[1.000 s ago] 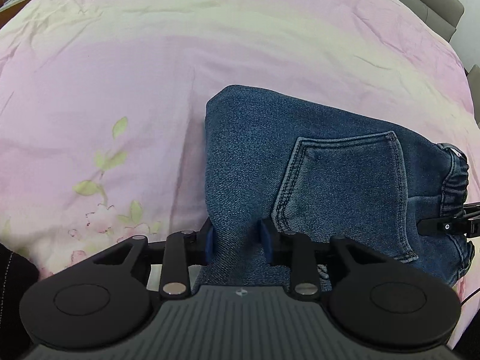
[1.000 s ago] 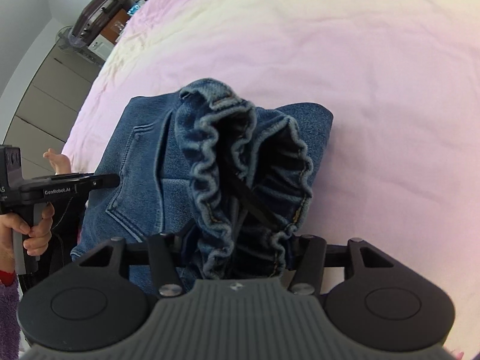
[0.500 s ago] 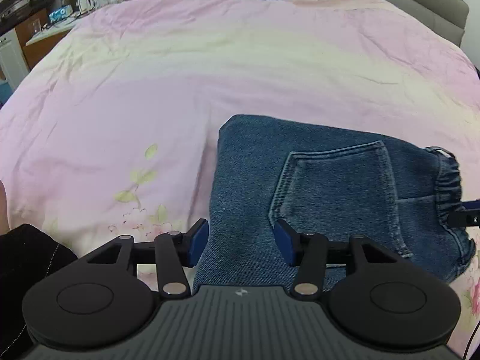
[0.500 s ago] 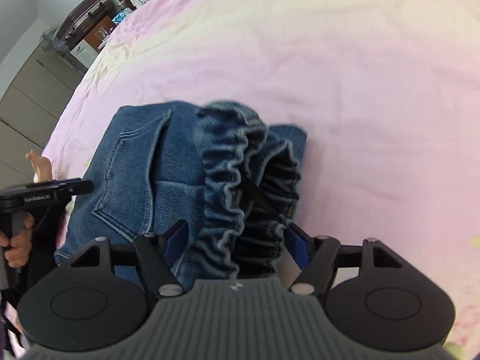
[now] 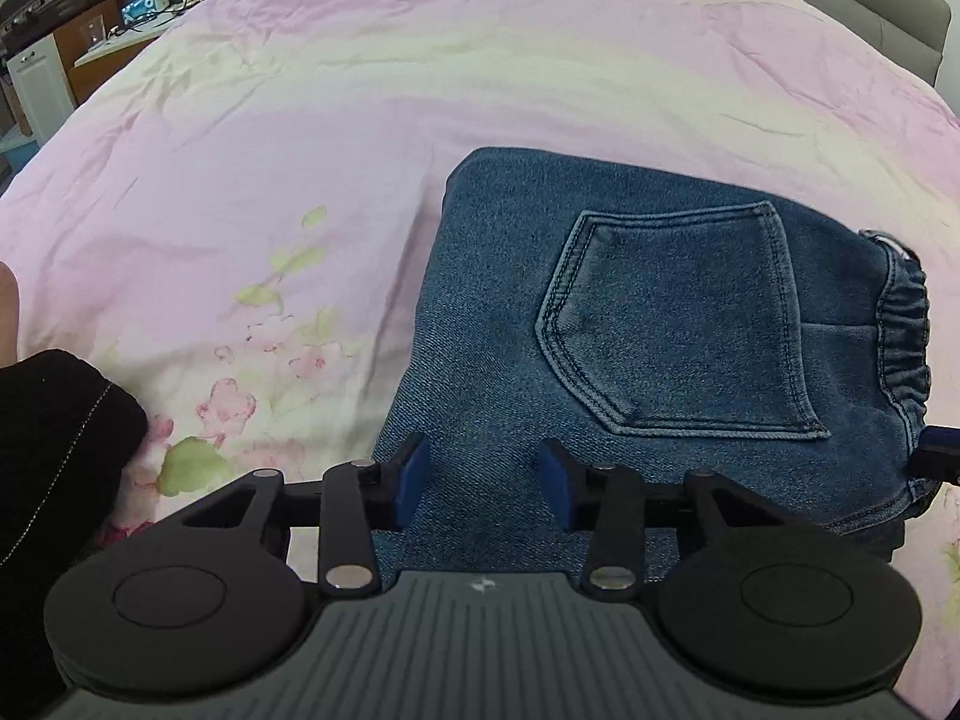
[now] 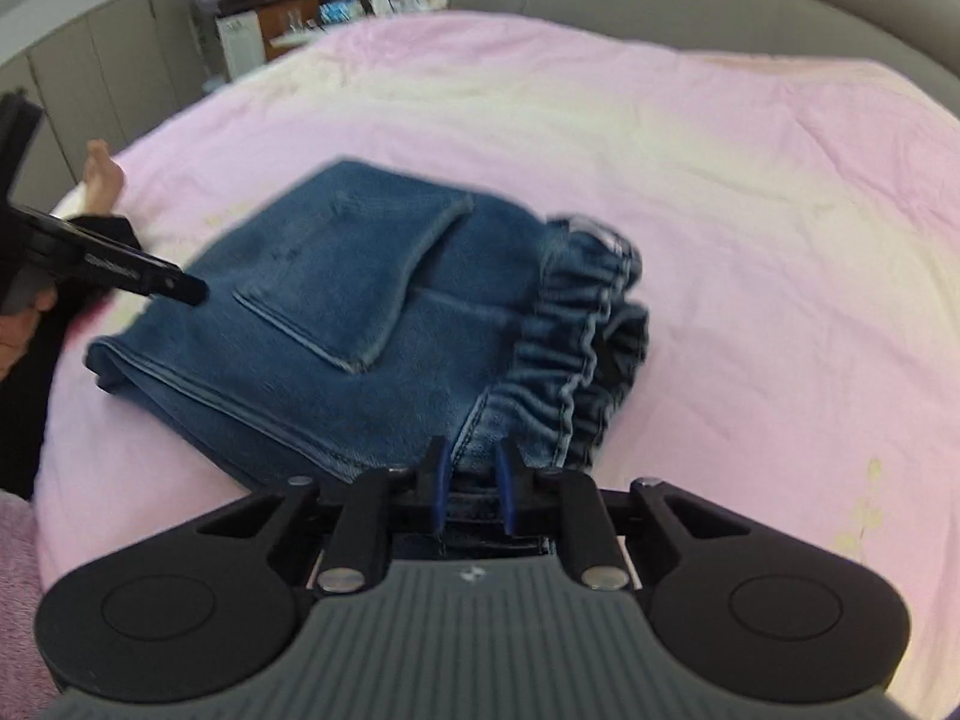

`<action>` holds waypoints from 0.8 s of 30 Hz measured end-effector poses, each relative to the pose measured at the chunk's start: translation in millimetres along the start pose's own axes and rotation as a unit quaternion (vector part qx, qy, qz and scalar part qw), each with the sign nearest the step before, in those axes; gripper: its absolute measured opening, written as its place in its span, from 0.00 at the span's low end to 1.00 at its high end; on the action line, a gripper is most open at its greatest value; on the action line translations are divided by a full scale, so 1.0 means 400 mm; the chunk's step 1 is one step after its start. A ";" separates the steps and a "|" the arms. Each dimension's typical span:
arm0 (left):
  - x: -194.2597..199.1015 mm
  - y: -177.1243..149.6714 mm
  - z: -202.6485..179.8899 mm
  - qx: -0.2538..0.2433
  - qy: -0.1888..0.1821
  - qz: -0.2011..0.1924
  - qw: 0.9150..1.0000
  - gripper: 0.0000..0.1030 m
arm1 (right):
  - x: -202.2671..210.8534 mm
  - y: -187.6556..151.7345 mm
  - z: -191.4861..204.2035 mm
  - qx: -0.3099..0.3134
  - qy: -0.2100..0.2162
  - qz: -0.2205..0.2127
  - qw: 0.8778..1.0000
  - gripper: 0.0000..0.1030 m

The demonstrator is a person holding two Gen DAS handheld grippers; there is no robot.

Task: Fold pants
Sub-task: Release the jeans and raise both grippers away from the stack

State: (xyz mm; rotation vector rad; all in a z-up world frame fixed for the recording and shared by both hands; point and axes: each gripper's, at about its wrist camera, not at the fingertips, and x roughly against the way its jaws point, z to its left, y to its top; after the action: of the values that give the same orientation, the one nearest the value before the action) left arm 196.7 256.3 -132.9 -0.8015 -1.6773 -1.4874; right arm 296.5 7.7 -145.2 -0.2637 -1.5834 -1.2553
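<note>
The blue denim pants (image 5: 630, 324) lie folded into a compact stack on the pink bedspread (image 5: 300, 138), back pocket up, elastic waistband (image 5: 900, 336) at the right. My left gripper (image 5: 480, 474) is open, its blue pads hovering over the stack's near edge without holding it. In the right wrist view the pants (image 6: 336, 324) lie ahead with the gathered waistband (image 6: 576, 336) facing me. My right gripper (image 6: 471, 483) has its pads close together on the near waistband corner. The left gripper's tip (image 6: 150, 282) shows at the left.
A black garment (image 5: 54, 438) lies at the bed's near left edge. A grey headboard (image 6: 720, 6) runs along the far side. Cabinets and a cluttered desk (image 6: 282, 24) stand beyond the bed. A bare foot (image 6: 102, 174) shows at the left.
My left gripper let go of the pants' edge and opened wider while pulling back. My right gripper lowered the waistband onto the bed and its pads closed in on the near corner.
</note>
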 end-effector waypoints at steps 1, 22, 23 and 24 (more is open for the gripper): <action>-0.008 -0.005 0.001 0.002 0.000 0.002 1.000 0.49 | -0.017 -0.005 -0.003 -0.006 -0.001 0.006 1.000 0.12; 0.444 -0.071 -0.281 -0.073 0.036 -0.234 0.969 0.66 | 0.396 0.031 0.062 0.002 -0.031 -0.167 0.985 0.63; 0.465 -0.080 -0.296 -0.078 0.034 -0.246 0.966 0.68 | 0.436 0.023 0.073 0.005 -0.033 -0.184 0.982 0.64; 0.485 -0.090 -0.310 -0.081 0.035 -0.256 0.963 0.70 | 0.469 0.012 0.084 0.007 -0.036 -0.198 0.980 0.67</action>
State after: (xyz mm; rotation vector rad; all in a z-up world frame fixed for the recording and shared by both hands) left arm 79.1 124.3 18.9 -0.3994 -1.8107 -1.9975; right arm 200.6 -38.9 12.5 0.0194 -1.7629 -1.5506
